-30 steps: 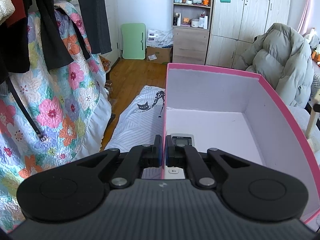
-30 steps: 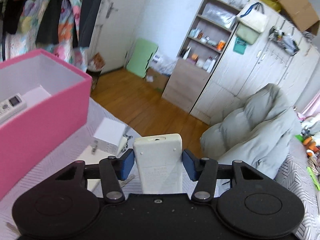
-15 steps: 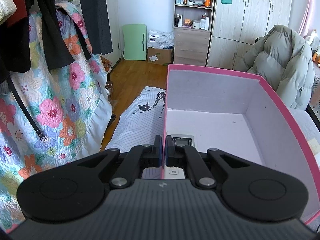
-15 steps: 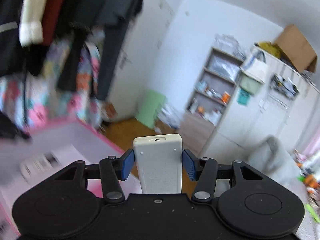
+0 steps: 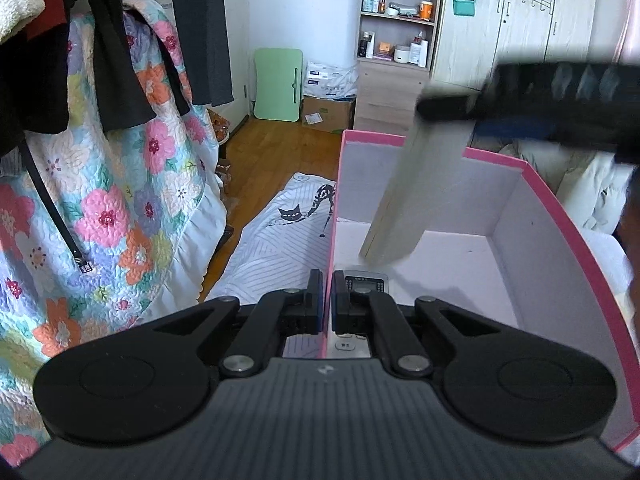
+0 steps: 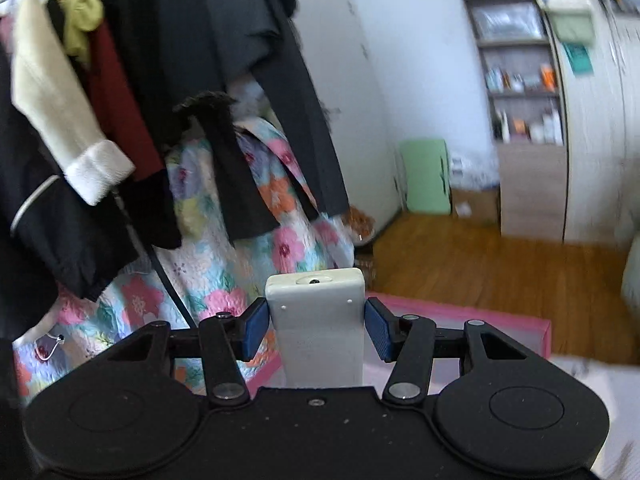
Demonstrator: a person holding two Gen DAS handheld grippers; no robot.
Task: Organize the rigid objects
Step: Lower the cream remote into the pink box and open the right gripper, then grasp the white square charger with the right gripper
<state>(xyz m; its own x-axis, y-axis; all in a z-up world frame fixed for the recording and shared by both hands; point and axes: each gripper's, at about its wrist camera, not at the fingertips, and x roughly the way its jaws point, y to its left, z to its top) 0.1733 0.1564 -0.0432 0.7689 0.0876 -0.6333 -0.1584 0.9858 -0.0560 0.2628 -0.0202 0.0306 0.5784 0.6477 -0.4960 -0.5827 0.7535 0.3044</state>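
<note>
My left gripper (image 5: 327,296) is shut on the left wall of the pink box (image 5: 560,224). A white remote with a dark keypad (image 5: 366,282) lies on the box floor by the fingers. My right gripper (image 6: 316,326) is shut on a cream-white remote (image 6: 318,320). In the left wrist view this gripper (image 5: 540,108) is blurred above the box and its remote (image 5: 416,200) hangs tilted down into the box, its tip just above the floor. In the right wrist view the pink box rim (image 6: 460,312) shows behind the remote.
Hanging clothes (image 5: 120,40) and a floral quilt (image 5: 100,200) stand left of the box. A cat-print striped sheet (image 5: 280,232) lies under the box. A shelf unit (image 5: 396,32), wardrobe (image 5: 520,32) and green panel (image 5: 278,80) stand at the back. A grey puffer coat (image 5: 592,192) is right.
My right gripper has swung left with the cream remote and now holds it down inside the pink box. My left gripper has stayed shut on the box wall.
</note>
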